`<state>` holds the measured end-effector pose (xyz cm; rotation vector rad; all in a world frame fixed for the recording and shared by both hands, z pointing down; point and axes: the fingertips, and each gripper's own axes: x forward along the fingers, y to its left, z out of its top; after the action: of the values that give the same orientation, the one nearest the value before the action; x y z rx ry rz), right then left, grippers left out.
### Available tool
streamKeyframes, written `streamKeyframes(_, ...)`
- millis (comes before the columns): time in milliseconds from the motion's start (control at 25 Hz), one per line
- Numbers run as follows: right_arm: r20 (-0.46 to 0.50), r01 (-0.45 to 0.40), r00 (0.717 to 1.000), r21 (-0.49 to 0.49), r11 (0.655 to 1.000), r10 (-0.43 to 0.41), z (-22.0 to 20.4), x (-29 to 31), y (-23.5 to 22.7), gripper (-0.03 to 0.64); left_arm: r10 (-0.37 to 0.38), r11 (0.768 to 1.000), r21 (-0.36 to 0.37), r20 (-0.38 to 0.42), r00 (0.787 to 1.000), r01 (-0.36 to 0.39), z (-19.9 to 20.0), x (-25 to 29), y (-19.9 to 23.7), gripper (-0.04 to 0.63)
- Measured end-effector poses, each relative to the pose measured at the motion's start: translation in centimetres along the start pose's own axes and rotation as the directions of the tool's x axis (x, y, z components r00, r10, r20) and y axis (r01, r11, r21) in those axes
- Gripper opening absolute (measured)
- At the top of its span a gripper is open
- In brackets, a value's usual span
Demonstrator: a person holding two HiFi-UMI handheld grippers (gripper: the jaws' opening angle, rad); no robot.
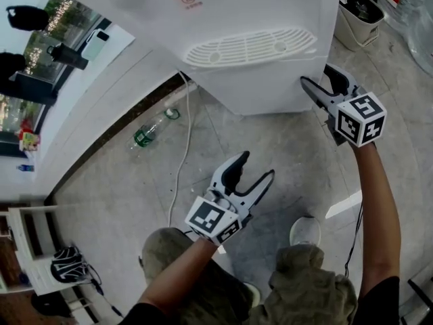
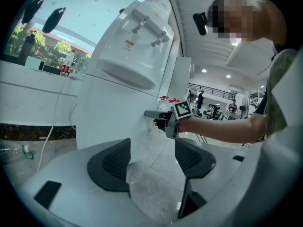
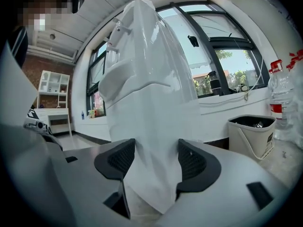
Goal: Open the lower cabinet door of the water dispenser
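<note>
Right gripper (image 1: 316, 75), held out on a straightened arm, is reaching to the near corner of the white water dispenser (image 1: 270, 5). Its jaws are standing apart and are straddling the vertical corner edge of the lower body, with one dark ribbed pad (image 3: 116, 162) lying on each side of that edge. Whether the pads are pressing on the panels cannot be told. The lower cabinet door (image 2: 111, 122) is the flat front face under the drip tray (image 1: 250, 46). It is sitting directly ahead of the right gripper, on the left side of the edge between the jaws, and is lying flush with the body. Above the right gripper, two taps (image 2: 142, 20) are projecting from the dispenser's upper front. To the right of this gripper a beige waste bin (image 1: 357, 9) is standing on the floor, and farther right a clear water bottle (image 3: 279, 98) with a red cap is standing. Left gripper (image 1: 257, 164) is hovering over the tiled floor (image 1: 284, 154), well apart from the dispenser, which is rising ahead of it and to its left. Its jaws are spread wide, and only bare floor is showing between them. On the floor to the left of this gripper, a plastic bottle (image 1: 150, 131) with a green label is lying on its side. A white cable (image 1: 181, 147) is trailing down from the dispenser between that bottle and the gripper. Behind the left gripper the person's knees and one shoe (image 1: 306, 230) are showing.
</note>
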<state>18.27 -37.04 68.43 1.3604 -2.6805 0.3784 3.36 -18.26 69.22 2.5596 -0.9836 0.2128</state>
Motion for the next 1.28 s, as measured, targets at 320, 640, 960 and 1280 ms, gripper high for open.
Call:
streamKeyframes(320, -0.007, 0.029, 1.000, 0.007, 1.000, -0.029, -0.2, -0.5, 0.6, 0.262, -0.017, 1.000, 0.011, -0.017, 1.000, 0.017, 0.1, -1.1, -0.3, 0.270)
streamKeyframes(640, 0.003, 0.029, 1.000, 0.000, 1.000, -0.029, -1.0, -2.7, 2.1, 0.252, -0.039, 0.999, 0.032, 0.027, 0.999, 0.038, 0.7, -2.0, -1.2, 0.270)
streamKeyframes(960, -0.007, -0.021, 1.000, -0.033, 0.999, 0.020, -1.7, -4.8, 3.7, 0.201, -0.054, 0.998, 0.028, 0.072, 0.996, 0.052, 1.8, -2.8, -1.9, 0.270)
streamKeyframes(1280, 0.008, -0.048, 0.999, -0.054, 0.997, 0.049, -2.3, -6.1, 5.0, 0.175, -0.066, 0.997, 0.034, 0.064, 0.996, 0.064, 1.5, -3.2, -2.6, 0.270)
